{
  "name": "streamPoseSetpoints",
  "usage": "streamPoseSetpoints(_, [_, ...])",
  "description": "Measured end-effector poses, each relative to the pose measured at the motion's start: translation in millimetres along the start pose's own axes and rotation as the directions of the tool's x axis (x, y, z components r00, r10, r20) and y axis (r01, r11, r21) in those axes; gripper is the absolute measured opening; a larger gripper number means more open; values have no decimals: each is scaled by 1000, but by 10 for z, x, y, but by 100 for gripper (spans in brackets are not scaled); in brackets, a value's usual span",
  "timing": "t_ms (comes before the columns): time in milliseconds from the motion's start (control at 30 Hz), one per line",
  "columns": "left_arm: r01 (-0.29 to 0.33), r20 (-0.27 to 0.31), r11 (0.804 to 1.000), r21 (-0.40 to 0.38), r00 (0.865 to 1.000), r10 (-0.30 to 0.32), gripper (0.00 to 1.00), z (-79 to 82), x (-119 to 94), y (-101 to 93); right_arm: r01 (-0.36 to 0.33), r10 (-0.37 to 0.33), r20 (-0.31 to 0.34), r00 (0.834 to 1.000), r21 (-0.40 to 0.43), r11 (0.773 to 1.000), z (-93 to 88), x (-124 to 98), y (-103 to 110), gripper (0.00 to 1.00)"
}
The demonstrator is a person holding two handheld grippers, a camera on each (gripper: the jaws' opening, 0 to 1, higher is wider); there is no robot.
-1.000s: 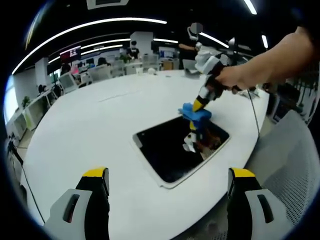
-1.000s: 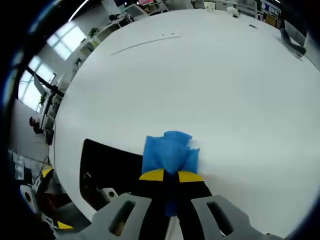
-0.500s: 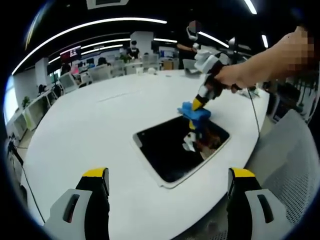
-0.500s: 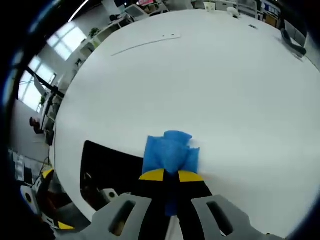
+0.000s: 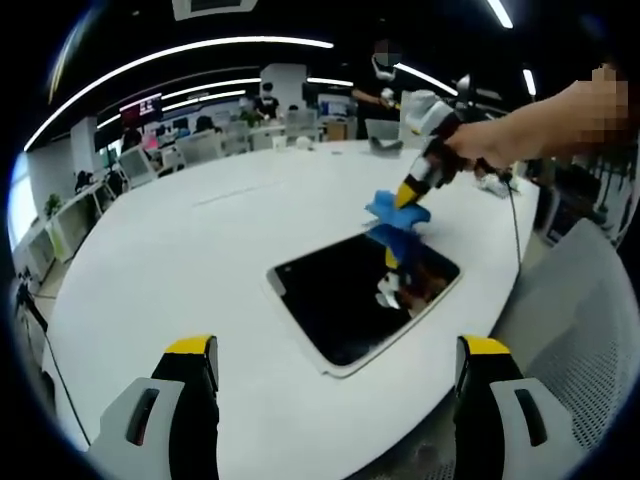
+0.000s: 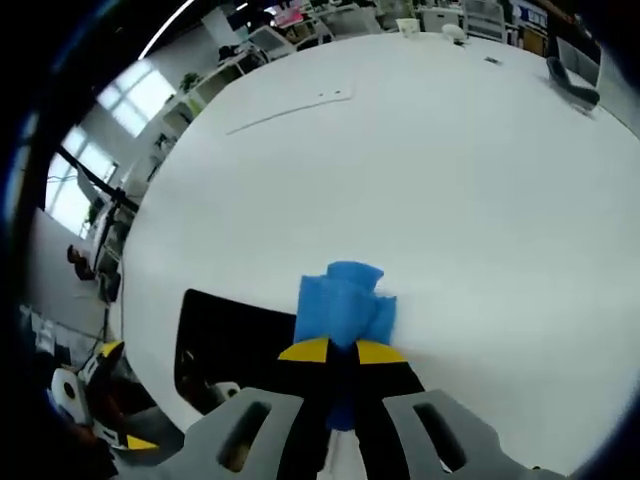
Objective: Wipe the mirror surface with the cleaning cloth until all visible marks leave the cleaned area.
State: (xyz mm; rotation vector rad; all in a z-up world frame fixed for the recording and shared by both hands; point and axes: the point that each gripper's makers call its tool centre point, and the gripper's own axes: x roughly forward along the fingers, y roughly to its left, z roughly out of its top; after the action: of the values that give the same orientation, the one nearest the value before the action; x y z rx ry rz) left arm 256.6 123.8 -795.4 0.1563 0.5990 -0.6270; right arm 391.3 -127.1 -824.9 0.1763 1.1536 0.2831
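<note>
Blue cloth [image 6: 341, 308] is pinched between the right gripper [image 6: 340, 352] jaws, which are closed tight on it. In the left gripper view that gripper [image 5: 411, 190] holds the cloth [image 5: 398, 210] at the mirror's [image 5: 363, 300] far edge; contact with the glass can't be told. Mirror lies flat on the white table [image 5: 200, 250], dark glass, white frame, reflecting the gripper. Left gripper [image 5: 336, 362] hangs near the table's near edge, jaws spread wide, gripping nothing. In the right gripper view the mirror [image 6: 230, 340] sits left of the cloth.
</note>
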Motion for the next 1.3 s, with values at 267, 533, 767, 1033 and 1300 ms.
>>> streamPoseSetpoints(267, [2,-6,1000,4,1000,-2,99,-9,1,-8,11,-11,28,1000,13,1000,-26,-221,-151,2])
streamPoseSetpoints(533, [1,-4,1000,5,1000,-1,99,1,-3,-6,35,-35,20,999,14,999,-130,-345,-319,2])
streamPoseSetpoints(767, [-1,-9,1000,7,1000,1,99,-2,-5,1,44,-44,9,999,27,999,-226,-394,-426,2])
streamPoseSetpoints(1033, [-2,-17,1000,6,1000,2,99,-19,-5,10,47,-47,-6,999,42,998,-360,-379,-477,2])
streamPoseSetpoints(1300, [-6,-24,1000,-14,1000,6,99,-38,-14,24,66,-63,-49,997,59,996,-520,-273,-584,3])
